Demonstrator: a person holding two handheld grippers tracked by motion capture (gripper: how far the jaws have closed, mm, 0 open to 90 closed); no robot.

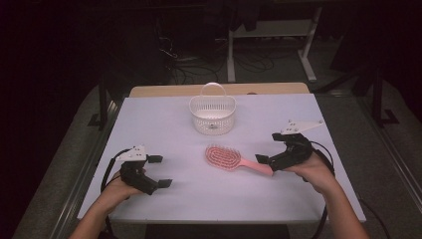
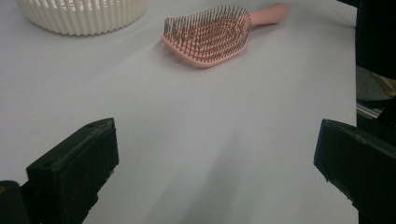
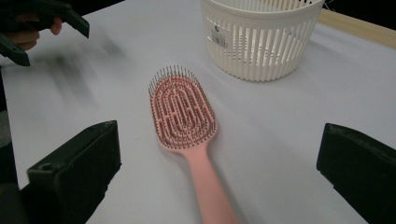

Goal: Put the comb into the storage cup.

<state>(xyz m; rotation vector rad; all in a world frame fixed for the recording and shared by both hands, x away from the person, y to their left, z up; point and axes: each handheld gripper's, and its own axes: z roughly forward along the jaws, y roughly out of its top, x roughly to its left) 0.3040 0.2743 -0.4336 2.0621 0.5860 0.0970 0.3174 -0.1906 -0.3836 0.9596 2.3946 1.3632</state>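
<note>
Between spread right tongs (image 3: 219, 172): pink hairbrush (image 3: 184, 112) handle; left tongs (image 1: 158, 172) released, apart.

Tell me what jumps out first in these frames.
The pink hairbrush lies bristles-up mid-table, its handle pointing at the right gripper, whose open jaws flank the handle. Behind it stands a white slotted basket near the far edge. The left gripper sits open, apart at the near left.
</note>
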